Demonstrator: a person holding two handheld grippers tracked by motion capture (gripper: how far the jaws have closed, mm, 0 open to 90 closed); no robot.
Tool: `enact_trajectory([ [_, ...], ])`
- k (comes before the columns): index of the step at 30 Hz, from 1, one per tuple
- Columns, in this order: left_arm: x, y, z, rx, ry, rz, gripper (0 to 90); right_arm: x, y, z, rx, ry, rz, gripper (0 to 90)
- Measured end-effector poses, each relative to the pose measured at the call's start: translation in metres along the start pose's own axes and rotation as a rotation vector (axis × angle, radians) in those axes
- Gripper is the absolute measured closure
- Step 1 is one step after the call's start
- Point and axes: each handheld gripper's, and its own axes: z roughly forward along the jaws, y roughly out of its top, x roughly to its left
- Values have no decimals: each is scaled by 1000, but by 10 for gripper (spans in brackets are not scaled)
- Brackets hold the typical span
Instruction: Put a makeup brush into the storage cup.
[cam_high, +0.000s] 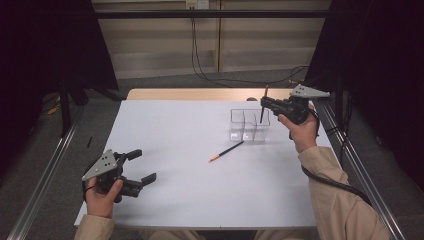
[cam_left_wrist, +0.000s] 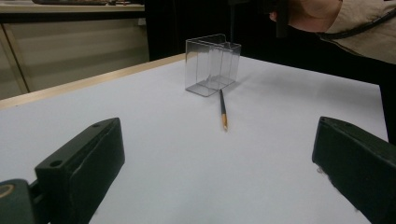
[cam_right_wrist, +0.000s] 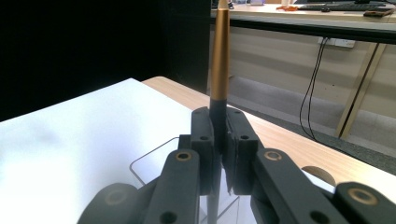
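A clear plastic box (cam_high: 248, 125) with compartments stands on the right half of the white table (cam_high: 190, 190). My right gripper (cam_high: 263, 103) hovers just above the box, shut on a pencil (cam_high: 266, 92) that stands nearly upright. In the right gripper view the jaws (cam_right_wrist: 218, 126) pinch the pencil (cam_right_wrist: 219, 60), whose orange end points up, and the box's rim (cam_right_wrist: 154, 163) lies below. A second pencil (cam_high: 226, 151) lies flat on the table beside the box. My left gripper (cam_high: 143, 166) rests open near the front left with nothing between its jaws. Its own view (cam_left_wrist: 217, 154) looks toward the lying pencil (cam_left_wrist: 222, 109) and the box (cam_left_wrist: 212, 65).
A wooden strip (cam_high: 200, 94) runs along the table's far edge. Metal rails (cam_high: 42, 175) flank both sides. Cables (cam_high: 200, 65) hang by the back wall. The person's right hand and sleeve (cam_left_wrist: 327, 18) reach over the box.
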Motion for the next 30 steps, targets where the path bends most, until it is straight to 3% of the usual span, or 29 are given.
enact_trajectory([
  [30, -1, 1, -1, -4, 2, 0, 24, -3, -19, 9, 9, -14, 20, 832],
])
